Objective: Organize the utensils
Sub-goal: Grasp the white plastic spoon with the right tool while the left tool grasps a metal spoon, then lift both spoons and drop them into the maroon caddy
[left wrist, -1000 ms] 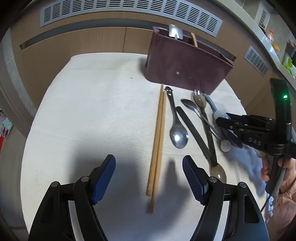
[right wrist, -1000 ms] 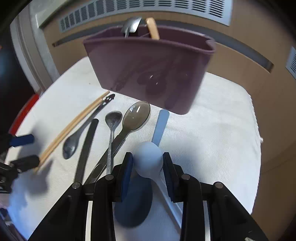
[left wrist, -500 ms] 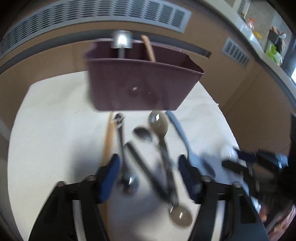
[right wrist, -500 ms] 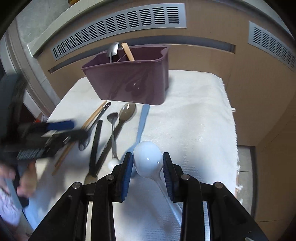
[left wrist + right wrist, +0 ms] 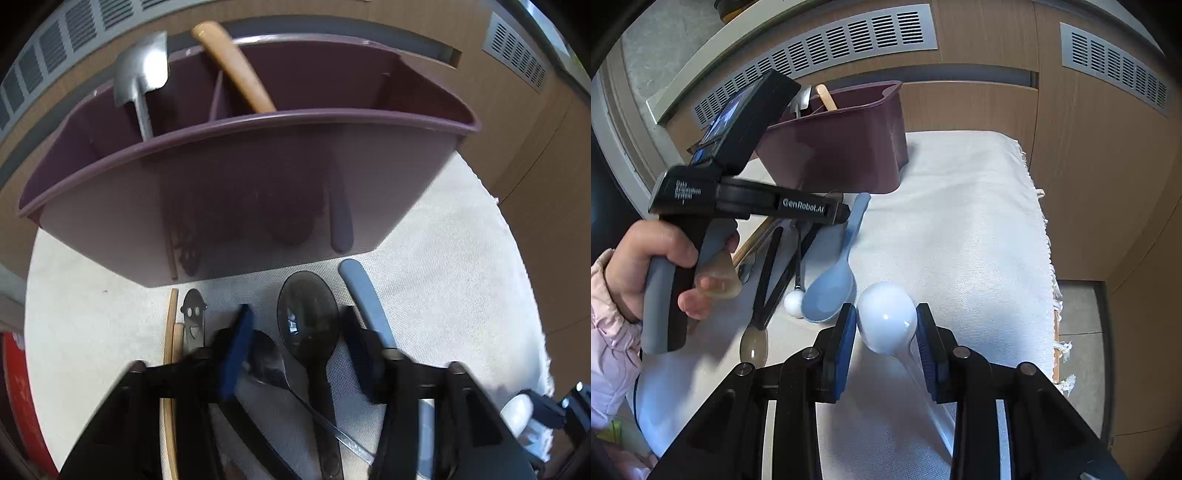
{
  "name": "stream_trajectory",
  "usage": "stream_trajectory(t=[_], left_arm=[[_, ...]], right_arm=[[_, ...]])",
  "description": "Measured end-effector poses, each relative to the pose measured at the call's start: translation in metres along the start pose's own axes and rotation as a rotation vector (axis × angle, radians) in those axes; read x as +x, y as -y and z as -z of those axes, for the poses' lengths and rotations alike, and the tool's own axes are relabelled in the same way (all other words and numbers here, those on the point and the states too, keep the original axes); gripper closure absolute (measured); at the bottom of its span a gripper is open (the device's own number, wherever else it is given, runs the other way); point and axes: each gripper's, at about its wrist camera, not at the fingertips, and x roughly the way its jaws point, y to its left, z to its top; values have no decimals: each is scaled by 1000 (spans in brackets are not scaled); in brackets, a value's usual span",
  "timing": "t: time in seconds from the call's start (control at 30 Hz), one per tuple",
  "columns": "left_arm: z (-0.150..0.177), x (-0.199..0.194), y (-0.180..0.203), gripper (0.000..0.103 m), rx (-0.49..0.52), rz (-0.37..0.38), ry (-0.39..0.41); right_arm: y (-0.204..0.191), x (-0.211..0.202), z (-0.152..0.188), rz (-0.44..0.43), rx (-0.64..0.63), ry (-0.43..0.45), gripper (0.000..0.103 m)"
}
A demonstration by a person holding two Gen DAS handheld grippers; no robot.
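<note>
writing: left gripper (image 5: 827, 216) body reads "GenRobot.AI" on the side, plus small white print at the rear, looks like "Data Acquisition System", only partly legible
white spoon (image 5: 886, 321): bowl sits between the right gripper's blue pads (image 5: 846, 343), handle runs back under the gripper toward the camera, so long axis lies along the fingers, bowl end forward
right gripper (image 5: 884, 341): clamped on the white spoon's bowl, held above the white cloth (image 5: 960, 221)
left gripper (image 5: 295, 350): jaws spread, nothing pinched; low over the row of utensils, just before the caddy
left hand (image 5: 646, 266): wrapped round the left gripper's grip
purple caddy (image 5: 258, 177): on the cloth at its far end, divided into compartments; metal spoon (image 5: 142, 81) upright in the left one, wooden handle (image 5: 232, 64) leaning in the next
dark translucent spoon (image 5: 308, 317): flat on the cloth between the left fingers, bowl toward the caddy
small metal spoon (image 5: 267, 360): beside it, bowl also toward the caddy
blue spoon (image 5: 831, 291): on the cloth, handle toward the caddy, bowl near the white spoon
chopsticks (image 5: 170, 350): leftmost in the row, long axis toward the caddy
smiley-face handle (image 5: 194, 319): just right of the chopsticks
</note>
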Motion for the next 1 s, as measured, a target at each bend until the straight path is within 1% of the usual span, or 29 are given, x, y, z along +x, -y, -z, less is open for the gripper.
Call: stream_trajectory(t=[0.13,0.27,0.43,0.57,0.63,0.67,0.73,0.77,0.8,0.83,0.87,1.0], left_arm=[[9,-12,1,69,17,7,35],[25,-34,-10,69,9,25,90],[60,-69,-32,69,-21,78,152],[95,-89,-43,69,-37,111,166],[109,-95,-48,69,-41,111,175],[114,-99,-57,69,-42,109,181],[120,-103,-61,69,-51,120,188],[122,-104,-65,69,-60,133,187],[128,-106,-58,69,-64,137,187],[130,-106,-59,69,-70,140,188],[131,-106,-60,69,-73,142,188],[135,-107,-62,69,-89,155,190]], right_arm=[[2,2,0,-11,11,-1,73],[0,2,-3,-30,21,-8,73],[-12,6,-4,-66,26,-30,73],[-22,10,1,-68,10,-53,73],[-28,11,5,-61,-2,-65,72],[-29,11,6,-58,-9,-70,72],[-33,11,8,-44,-32,-82,71],[-35,11,9,-39,-46,-89,68],[-38,11,9,-30,-67,-101,67],[-41,11,10,-16,-90,-108,63],[-42,10,10,-4,-111,-112,62],[-48,14,11,38,-195,-146,62]])
